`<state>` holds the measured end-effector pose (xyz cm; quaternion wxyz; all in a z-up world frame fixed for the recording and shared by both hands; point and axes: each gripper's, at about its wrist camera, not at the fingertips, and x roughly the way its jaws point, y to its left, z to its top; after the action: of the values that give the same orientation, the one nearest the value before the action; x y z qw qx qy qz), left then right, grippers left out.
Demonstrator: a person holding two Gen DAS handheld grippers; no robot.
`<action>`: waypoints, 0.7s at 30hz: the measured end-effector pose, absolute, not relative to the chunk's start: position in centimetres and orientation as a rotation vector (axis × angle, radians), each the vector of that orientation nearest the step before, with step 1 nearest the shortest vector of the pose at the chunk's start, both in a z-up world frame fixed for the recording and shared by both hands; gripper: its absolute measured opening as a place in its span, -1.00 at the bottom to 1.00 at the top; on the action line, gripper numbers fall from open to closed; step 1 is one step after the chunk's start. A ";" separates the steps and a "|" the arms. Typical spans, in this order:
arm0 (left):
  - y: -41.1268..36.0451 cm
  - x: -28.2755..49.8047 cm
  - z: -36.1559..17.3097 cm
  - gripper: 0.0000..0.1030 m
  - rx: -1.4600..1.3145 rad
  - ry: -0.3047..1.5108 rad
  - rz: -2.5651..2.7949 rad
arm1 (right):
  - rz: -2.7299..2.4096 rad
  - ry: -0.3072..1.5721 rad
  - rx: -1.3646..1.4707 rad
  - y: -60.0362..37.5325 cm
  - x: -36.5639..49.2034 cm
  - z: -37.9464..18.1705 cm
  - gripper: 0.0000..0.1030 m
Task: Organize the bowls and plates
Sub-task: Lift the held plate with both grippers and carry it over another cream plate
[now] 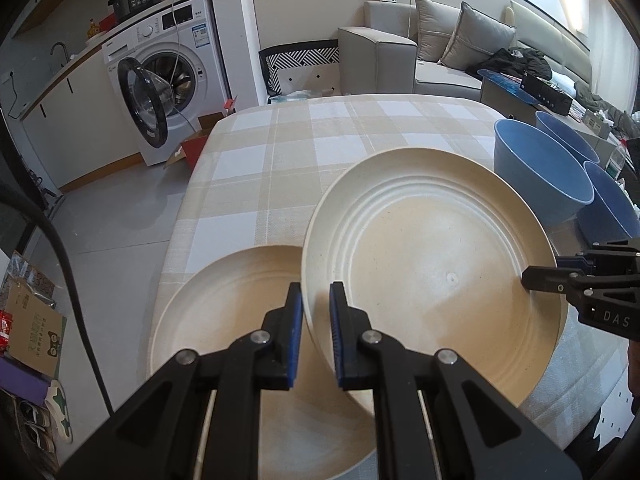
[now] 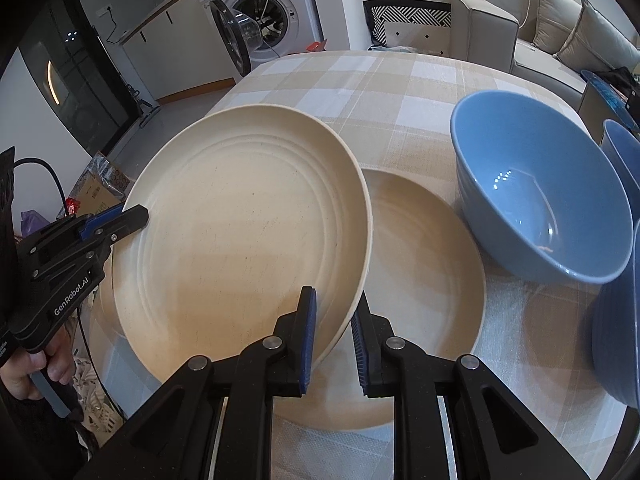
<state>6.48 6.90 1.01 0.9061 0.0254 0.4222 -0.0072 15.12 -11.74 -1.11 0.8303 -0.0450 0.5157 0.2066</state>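
Observation:
A cream ridged plate (image 1: 432, 264) (image 2: 244, 232) is held tilted above the table by both grippers. My left gripper (image 1: 316, 320) is shut on its near rim in the left wrist view and shows at the plate's left edge in the right wrist view (image 2: 132, 216). My right gripper (image 2: 334, 328) is shut on the opposite rim and shows at the right in the left wrist view (image 1: 532, 280). A second cream plate (image 2: 424, 264) (image 1: 224, 320) lies flat on the table beneath. Three blue bowls stand to the right, the nearest one (image 2: 536, 196) (image 1: 536, 172) upright and empty.
The table has a beige checked cloth (image 1: 304, 148). Its left edge drops to a grey floor with boxes (image 1: 32, 320). A washing machine (image 1: 168, 80) with its door open stands beyond, and a sofa (image 1: 440, 52) behind the table.

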 end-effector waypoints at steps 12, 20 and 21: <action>5.4 7.4 0.4 -0.81 0.077 0.889 -0.043 | 0.406 1.122 -0.074 -13.2 14.4 -2.3 -0.66; 3.7 8.7 -0.1 -0.79 0.118 0.909 -0.070 | 0.369 1.132 -0.073 -14.6 14.4 -2.2 -0.65; 3.5 8.9 -0.2 -0.79 0.121 0.911 -0.075 | 0.367 1.135 -0.074 -14.8 14.4 -2.3 -0.65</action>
<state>8.86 3.47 -0.16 0.8956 0.0585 0.4396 -0.0360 14.38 -14.78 -2.28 0.8266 -0.0347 0.5345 0.1727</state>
